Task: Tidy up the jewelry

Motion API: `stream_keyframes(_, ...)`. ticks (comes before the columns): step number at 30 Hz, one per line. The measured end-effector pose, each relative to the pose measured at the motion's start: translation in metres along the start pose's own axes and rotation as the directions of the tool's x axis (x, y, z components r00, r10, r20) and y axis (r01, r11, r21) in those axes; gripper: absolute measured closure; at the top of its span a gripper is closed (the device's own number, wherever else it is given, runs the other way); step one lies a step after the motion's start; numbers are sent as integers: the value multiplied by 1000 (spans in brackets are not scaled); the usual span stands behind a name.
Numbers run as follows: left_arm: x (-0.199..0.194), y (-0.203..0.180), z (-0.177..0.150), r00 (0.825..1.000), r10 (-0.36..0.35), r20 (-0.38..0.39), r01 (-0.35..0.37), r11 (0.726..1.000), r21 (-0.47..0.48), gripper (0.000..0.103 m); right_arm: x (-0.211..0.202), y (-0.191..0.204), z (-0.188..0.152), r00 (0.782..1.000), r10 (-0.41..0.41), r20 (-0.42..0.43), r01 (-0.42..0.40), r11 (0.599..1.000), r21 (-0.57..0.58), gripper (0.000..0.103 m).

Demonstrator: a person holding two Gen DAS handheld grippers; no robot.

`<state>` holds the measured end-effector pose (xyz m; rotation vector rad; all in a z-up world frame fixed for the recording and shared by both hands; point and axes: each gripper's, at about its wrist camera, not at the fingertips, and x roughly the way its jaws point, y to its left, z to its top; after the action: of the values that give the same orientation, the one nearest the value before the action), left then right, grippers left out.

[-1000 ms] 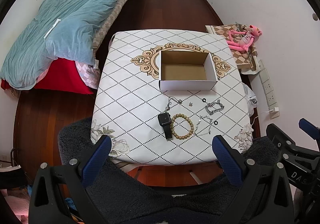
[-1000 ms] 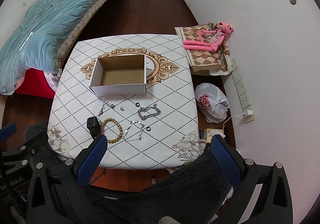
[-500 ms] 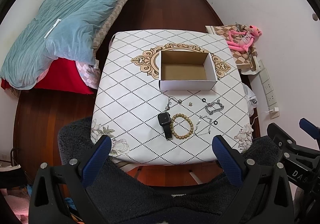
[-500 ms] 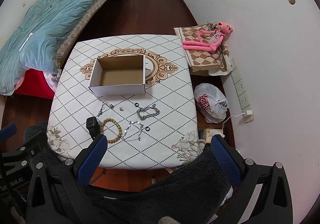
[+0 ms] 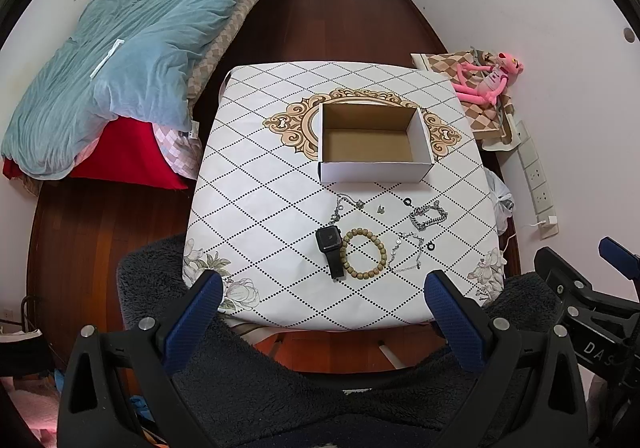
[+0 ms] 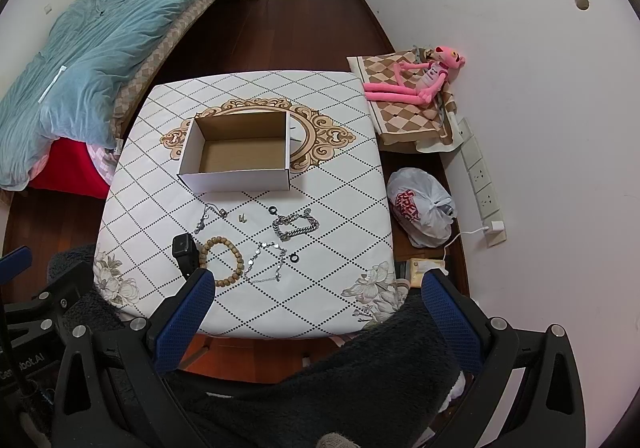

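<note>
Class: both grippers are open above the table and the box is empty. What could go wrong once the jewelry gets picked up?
1. The thin silver chain lies flat on the tablecloth; fingers may slip or pinch the cloth.
2. The watch touches the bead bracelet; grabbing one may drag the other.
3. The small black rings could roll away.

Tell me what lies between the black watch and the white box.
A thin silver chain lies between the watch and the box, on the table; the left wrist view shows it.

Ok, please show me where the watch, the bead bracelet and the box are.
watch point(image 5: 329, 238), left wrist view, on its dark face.
bead bracelet point(image 5: 382, 250), left wrist view, on the beads of its right side.
box point(image 6: 236, 180), right wrist view, on its white front wall.
</note>
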<state>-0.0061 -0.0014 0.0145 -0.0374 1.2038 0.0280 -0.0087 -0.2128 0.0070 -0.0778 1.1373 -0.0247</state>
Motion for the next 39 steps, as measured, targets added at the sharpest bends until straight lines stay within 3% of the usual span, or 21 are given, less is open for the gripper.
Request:
stream_keyframes(12,11,1,3,1000,15,20,-15,1000,-7,0,5,-2,2,1000,-2,2,2,1000,16,0)
stream_keyframes(19,81,23,12,986,164,-14,-164,986,-25,0,81,18,7,995,59,-77,-58,998,16,0)
stream_keyframes(21,101,30,12,981,191,-38,-192,981,-31,0,112,30,6,989,87,-117,-87,996,3,6)
stream_keyframes(23,125,37,13,973,219,-78,-223,974,-36,0,144,42,5,979,128,-160,-130,991,-3,23)
stream_keyframes(28,167,48,12,957,256,-137,-263,964,-36,0,219,75,-3,953,146,-264,-160,987,-32,44)
stream_keyframes(36,192,56,4,934,306,-184,-314,949,-17,0,269,108,-18,937,136,-322,-180,978,-110,51)
stream_keyframes(39,197,58,1,927,318,-197,-327,945,-15,0,270,119,-20,948,115,-296,-168,972,-162,59)
